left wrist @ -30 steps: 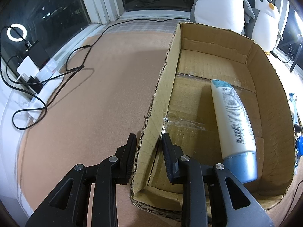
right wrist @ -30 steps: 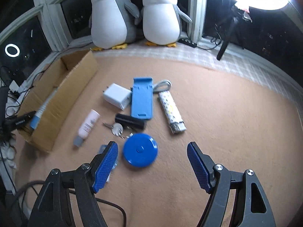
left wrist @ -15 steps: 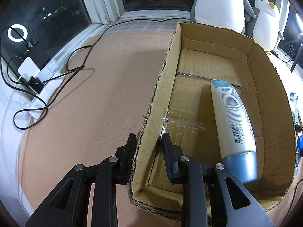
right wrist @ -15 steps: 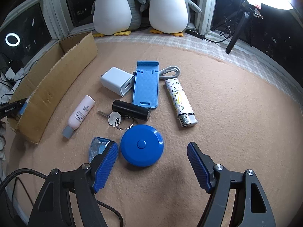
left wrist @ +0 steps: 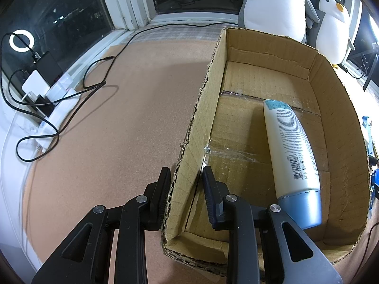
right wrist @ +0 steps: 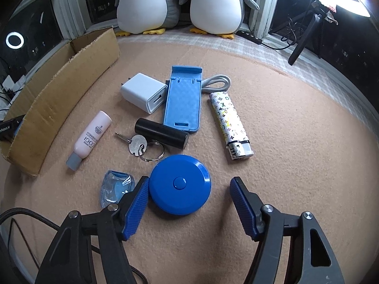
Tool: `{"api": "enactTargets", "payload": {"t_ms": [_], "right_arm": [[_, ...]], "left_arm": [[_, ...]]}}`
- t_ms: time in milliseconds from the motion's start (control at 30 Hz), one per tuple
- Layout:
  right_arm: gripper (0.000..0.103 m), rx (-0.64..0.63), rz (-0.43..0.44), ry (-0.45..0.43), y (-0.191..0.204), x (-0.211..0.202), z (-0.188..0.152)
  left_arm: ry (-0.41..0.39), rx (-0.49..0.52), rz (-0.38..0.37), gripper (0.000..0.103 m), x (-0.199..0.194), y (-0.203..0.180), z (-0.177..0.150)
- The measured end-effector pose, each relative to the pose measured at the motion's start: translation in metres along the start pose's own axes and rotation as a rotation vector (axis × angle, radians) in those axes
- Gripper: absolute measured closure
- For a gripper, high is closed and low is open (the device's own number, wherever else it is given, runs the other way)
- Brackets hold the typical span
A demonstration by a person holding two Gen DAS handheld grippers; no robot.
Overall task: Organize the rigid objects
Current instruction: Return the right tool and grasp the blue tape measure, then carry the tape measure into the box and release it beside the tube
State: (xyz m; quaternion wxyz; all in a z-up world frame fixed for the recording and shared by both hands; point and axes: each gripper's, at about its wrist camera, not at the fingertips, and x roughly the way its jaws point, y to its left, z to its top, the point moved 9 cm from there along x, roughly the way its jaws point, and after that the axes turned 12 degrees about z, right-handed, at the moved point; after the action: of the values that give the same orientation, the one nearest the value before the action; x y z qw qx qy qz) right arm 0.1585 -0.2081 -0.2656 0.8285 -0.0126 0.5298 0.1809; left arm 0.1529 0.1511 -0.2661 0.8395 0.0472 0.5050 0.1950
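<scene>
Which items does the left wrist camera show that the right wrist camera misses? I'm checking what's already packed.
Only the left wrist view shows the inside of the cardboard box, where a white bottle lies on the floor, and the left gripper clamped on the box's side wall. Only the right wrist view shows the loose items on the mat: round blue case, lighter, phone stand, charger, key, pink tube. The right gripper is closing around the case, one pad not yet touching. Both views share the box and the two toy penguins.
</scene>
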Motion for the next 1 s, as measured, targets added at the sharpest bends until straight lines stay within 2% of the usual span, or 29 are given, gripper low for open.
{"api": "enactTargets", "payload": {"t_ms": [167, 667, 1000], "right_arm": [[0.057, 0.003, 0.011, -0.002, 0.001, -0.001, 0.003], [0.057, 0.016, 0.011, -0.033, 0.005, -0.017, 0.006], [0.057, -0.038, 0.06, -0.099, 0.042, -0.042, 0.044]], "left_arm": [[0.0, 0.0, 0.0, 0.077, 0.0, 0.0, 0.0], [0.0, -0.001, -0.001, 0.077, 0.0, 0.0, 0.0], [0.001, -0.005, -0.009, 0.077, 0.0, -0.003, 0.001]]}}
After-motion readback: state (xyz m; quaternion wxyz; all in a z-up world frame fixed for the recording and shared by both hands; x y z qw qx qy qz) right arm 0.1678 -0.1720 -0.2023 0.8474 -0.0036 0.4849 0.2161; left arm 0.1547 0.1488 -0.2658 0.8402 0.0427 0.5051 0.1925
